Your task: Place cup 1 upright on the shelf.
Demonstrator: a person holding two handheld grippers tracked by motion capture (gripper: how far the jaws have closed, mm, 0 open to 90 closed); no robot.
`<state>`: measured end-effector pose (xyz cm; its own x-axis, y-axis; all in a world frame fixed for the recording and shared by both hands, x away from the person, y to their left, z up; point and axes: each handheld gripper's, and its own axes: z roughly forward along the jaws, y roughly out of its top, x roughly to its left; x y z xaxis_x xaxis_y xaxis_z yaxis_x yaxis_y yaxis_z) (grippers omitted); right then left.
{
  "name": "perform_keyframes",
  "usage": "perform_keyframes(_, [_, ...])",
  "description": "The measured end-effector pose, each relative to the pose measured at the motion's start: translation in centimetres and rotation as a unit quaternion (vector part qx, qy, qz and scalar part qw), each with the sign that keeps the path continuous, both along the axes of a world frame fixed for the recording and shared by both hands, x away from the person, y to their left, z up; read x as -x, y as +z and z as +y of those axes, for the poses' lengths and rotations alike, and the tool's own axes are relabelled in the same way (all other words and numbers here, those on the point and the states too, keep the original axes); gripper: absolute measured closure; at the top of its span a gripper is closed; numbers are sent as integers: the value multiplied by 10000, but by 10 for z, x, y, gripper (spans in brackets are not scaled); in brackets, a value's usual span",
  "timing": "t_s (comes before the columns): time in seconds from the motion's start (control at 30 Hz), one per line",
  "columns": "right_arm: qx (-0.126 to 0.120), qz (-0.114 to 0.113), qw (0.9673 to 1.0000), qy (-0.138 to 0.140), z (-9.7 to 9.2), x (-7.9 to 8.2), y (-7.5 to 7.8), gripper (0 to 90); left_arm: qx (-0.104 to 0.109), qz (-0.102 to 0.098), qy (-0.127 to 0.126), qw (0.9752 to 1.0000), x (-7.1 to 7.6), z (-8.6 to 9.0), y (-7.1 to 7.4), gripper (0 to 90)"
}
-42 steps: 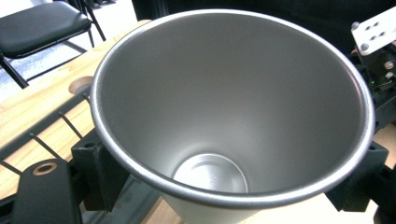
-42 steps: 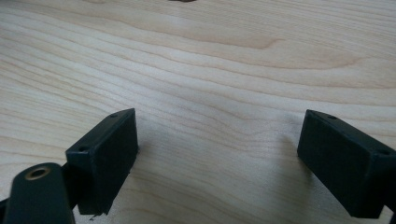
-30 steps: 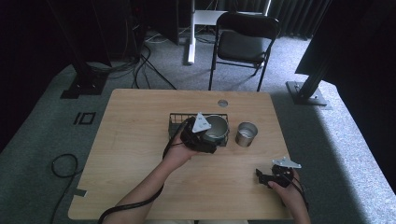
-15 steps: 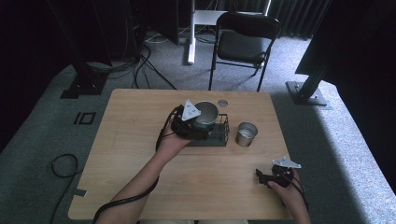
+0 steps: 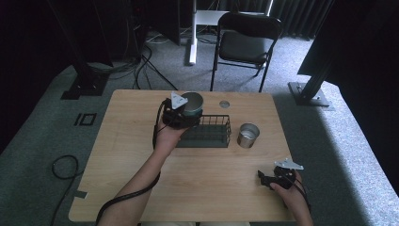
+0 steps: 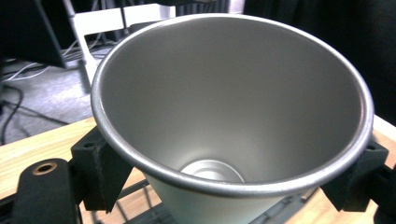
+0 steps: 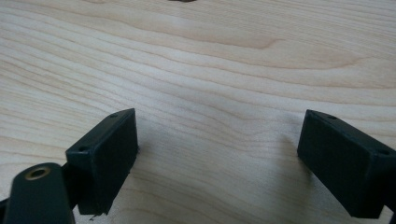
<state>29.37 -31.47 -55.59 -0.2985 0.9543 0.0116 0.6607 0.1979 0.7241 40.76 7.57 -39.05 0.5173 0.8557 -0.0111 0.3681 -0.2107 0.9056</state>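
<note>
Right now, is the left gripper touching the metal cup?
Touching: the left gripper view shows the left gripper with both jaws pressed against the metal cup.

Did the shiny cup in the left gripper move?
Yes. The cup has gone up out of the wire basket, toward the table's far edge.

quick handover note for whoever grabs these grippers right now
Left gripper: shut on the steel cup, held up over the left end of the wire basket, at the far side of the table.
Right gripper: open, holding nothing, resting low near the table's near right corner.
Second steel cup: upright on the table, right of the basket.
Done: one cup gripped and lifted.
Left: probably setting that cup down; where is not clear.
</note>
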Motion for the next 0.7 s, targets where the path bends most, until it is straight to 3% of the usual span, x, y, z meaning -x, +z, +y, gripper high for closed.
perform_keyframes(0.23, [0, -1, 10000, 2, 0, 0, 0, 118, 109, 91, 217, 9997, -7, 2, -18, 167])
perform_keyframes(0.4, [-1, 0, 10000, 0, 0, 0, 0, 118, 169, 274, 342, 9989, -13, 4, -36, 167])
perform_keyframes(0.7, [-1, 0, 10000, 0, 0, 0, 0, 118, 46, 385, 576, 9976, -19, 0, -51, 167])
